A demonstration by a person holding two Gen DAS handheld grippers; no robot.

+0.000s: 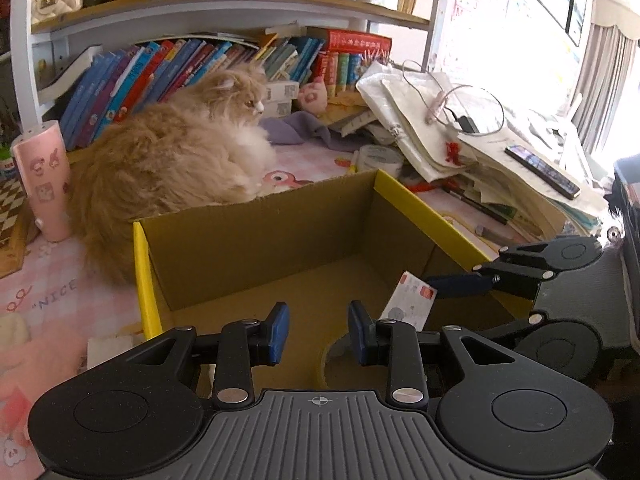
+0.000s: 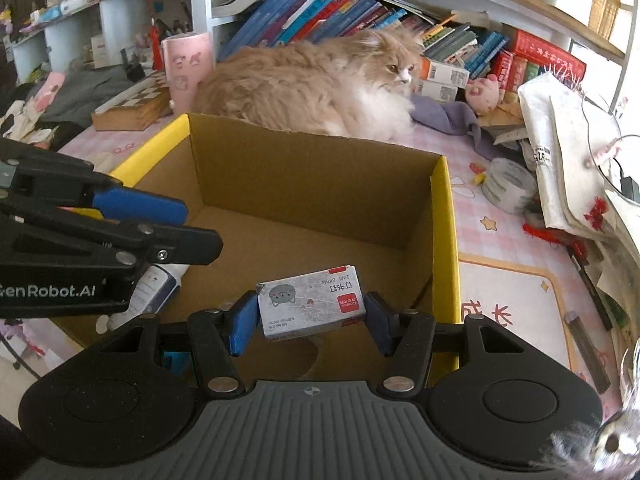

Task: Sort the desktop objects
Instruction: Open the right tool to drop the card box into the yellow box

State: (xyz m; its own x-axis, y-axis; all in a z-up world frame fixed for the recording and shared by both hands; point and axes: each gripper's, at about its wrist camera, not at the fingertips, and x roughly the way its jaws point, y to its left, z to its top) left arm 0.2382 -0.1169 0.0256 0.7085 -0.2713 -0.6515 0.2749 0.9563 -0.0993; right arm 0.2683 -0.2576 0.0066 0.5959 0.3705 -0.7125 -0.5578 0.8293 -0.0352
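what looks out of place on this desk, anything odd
A fluffy orange cat is lying on the desk right behind the cardboard box, among the clutter to be sorted. The right gripper holds a staple box over the cardboard box.

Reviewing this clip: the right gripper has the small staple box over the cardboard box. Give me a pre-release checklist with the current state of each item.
1. Staple box sits between the right gripper's pads: ok, a pad at each end.
2. Staple box is above the cardboard box opening: ok, the brown floor shows beneath and beyond it.
3. Drop spot is free: cannot tell, the tape roll lies on the floor near the front, partly hidden.
4. Left gripper is out of the way: ok, open, empty, off to one side.
5. Cat is outside the cardboard box: ok, lying behind its far wall.
6. Height above the floor: cannot tell.
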